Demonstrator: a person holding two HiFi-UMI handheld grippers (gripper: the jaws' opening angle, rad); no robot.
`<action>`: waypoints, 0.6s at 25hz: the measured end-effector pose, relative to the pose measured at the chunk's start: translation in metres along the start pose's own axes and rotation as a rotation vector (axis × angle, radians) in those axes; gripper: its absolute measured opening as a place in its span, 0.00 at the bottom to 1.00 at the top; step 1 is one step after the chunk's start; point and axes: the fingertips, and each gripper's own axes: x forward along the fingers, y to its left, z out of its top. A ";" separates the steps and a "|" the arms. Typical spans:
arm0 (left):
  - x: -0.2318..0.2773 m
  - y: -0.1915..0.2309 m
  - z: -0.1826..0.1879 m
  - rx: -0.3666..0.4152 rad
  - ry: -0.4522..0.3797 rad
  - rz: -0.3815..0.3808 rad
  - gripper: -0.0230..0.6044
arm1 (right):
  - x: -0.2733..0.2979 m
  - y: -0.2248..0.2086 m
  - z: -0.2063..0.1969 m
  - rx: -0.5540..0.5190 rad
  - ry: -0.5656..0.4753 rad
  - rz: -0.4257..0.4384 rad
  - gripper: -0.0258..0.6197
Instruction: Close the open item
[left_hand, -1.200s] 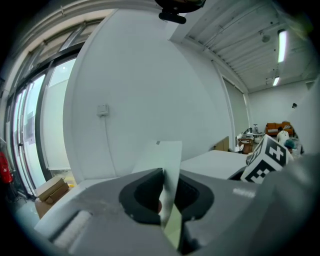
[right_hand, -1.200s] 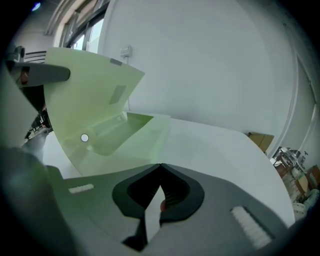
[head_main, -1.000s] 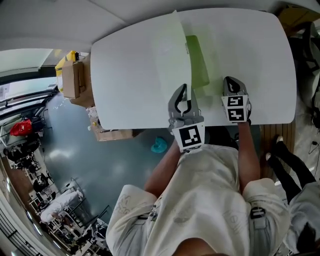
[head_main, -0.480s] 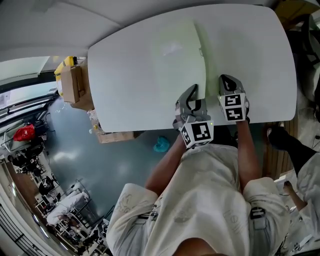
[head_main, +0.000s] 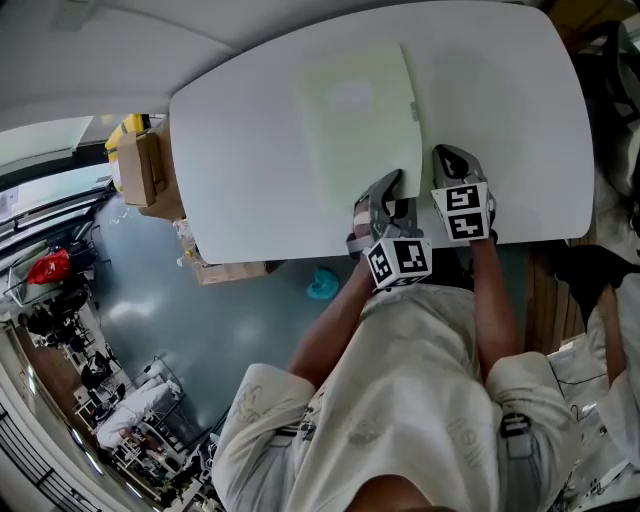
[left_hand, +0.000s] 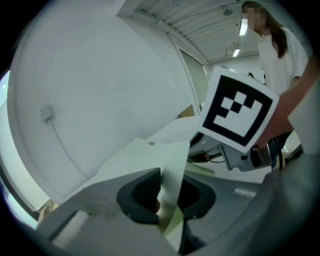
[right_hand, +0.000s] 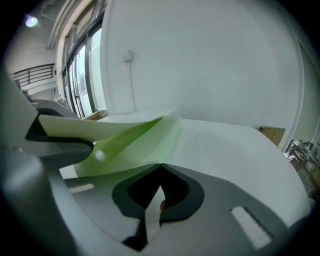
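Jaws on the left gripper (head_main: 392, 185) have just been opening around the folder (head_main: 355, 110) cover; the right gripper's (head_main: 446, 155) are shut — unpressed, the cover may spring up.

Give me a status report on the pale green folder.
Left gripper jaws just opening, cover between them. Right gripper shut. Pale green folder nearly closed on white table. Nothing in the way.

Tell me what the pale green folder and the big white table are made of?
Pale green flat folder: probably thin plastic, matt and slightly see-through; its cover bends softly and light glows through it. White rounded table: hard, smooth, faintly shiny top, maybe laminate; hard to say for sure.
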 end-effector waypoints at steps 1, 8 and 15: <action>0.002 -0.002 -0.002 0.011 0.008 -0.008 0.12 | 0.000 0.000 0.000 0.000 -0.001 0.002 0.04; 0.013 -0.015 -0.015 0.058 0.077 -0.076 0.14 | 0.004 0.002 0.004 -0.005 -0.002 0.025 0.04; 0.021 -0.022 -0.021 0.074 0.117 -0.132 0.17 | 0.008 0.002 0.003 -0.016 0.001 0.051 0.04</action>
